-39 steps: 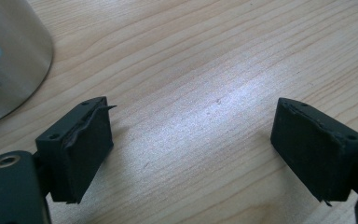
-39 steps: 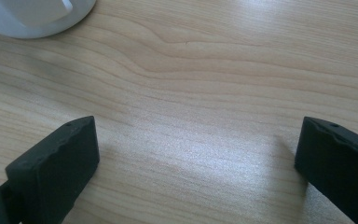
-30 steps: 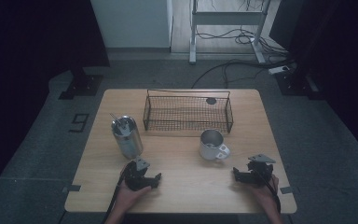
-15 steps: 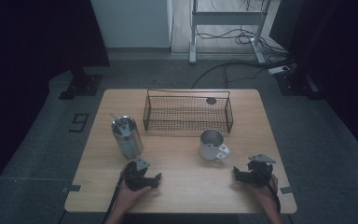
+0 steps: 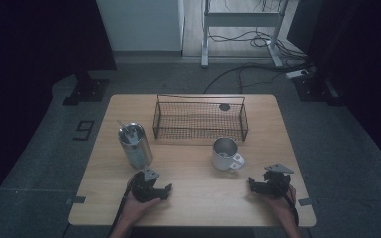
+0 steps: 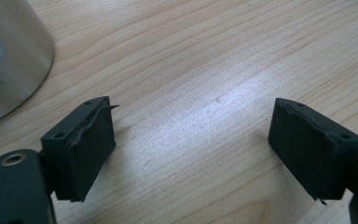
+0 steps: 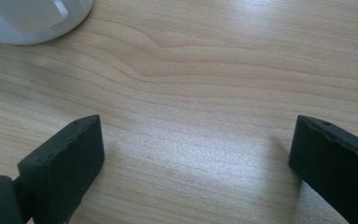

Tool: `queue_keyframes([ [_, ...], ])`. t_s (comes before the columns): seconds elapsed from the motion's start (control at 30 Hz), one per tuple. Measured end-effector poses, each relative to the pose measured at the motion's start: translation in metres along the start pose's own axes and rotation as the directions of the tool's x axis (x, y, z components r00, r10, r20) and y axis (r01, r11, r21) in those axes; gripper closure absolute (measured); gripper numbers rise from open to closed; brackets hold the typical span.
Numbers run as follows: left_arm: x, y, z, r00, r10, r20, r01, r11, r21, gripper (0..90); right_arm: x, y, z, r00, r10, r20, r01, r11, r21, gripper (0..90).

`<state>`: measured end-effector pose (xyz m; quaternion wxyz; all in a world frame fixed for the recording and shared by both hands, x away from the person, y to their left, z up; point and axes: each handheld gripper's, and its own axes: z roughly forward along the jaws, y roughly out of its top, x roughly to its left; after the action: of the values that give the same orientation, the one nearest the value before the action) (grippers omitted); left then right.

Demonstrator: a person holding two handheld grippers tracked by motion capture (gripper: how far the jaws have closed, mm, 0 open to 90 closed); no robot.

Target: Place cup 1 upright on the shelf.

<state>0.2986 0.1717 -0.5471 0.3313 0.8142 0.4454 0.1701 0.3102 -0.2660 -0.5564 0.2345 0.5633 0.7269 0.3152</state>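
My left gripper (image 5: pixel 164 191) rests low over the wooden table (image 5: pixel 193 198) near the front left, open, with bare wood between its jaws (image 6: pixel 191 144). A steel tumbler (image 5: pixel 135 144) holding a straw or utensil stands just behind it; its wall shows at the upper left of the left gripper view (image 6: pixel 4 56). My right gripper (image 5: pixel 254 185) sits near the front right, open over bare wood (image 7: pixel 196 158). A white mug (image 5: pixel 226 153) stands behind and left of it, and its base shows in the right gripper view (image 7: pixel 32 18).
A black wire basket (image 5: pixel 200 119) stands at the back middle of the table, with a small dark round object (image 5: pixel 224 107) at its far right. Cables and a metal stand (image 5: pixel 238 29) lie on the floor beyond the table.
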Motion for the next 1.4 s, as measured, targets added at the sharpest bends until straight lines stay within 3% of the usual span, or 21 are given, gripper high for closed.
queue_keyframes([
  [0.2,0.006,-0.002,-0.011,0.9997,0.022,-0.003,-0.023,0.9985,-0.050,15.3,0.000,0.000,0.000,1.0000,-0.001,-0.001,0.001,1.000,0.000,2.8],
  [0.3,0.011,0.001,-0.024,0.9999,0.010,0.008,-0.010,0.9959,-0.090,15.3,0.000,0.000,0.000,1.0000,-0.002,-0.002,0.002,1.000,0.000,2.8],
  [0.53,0.024,0.003,-0.043,0.9996,-0.025,0.015,0.026,0.9933,-0.113,15.2,0.000,0.000,0.000,1.0000,-0.001,-0.001,0.001,1.000,-0.001,3.0],
  [0.87,0.034,0.003,-0.056,0.9988,-0.049,0.005,0.049,0.9902,-0.130,15.0,0.000,0.000,0.000,1.0000,-0.001,-0.001,0.001,1.000,-0.001,3.0],
  [1.4,0.055,0.001,-0.080,0.9941,-0.101,-0.040,0.092,0.9807,-0.173,14.9,0.000,0.000,0.000,1.0000,-0.001,-0.001,0.001,1.000,-0.001,3.0],
])
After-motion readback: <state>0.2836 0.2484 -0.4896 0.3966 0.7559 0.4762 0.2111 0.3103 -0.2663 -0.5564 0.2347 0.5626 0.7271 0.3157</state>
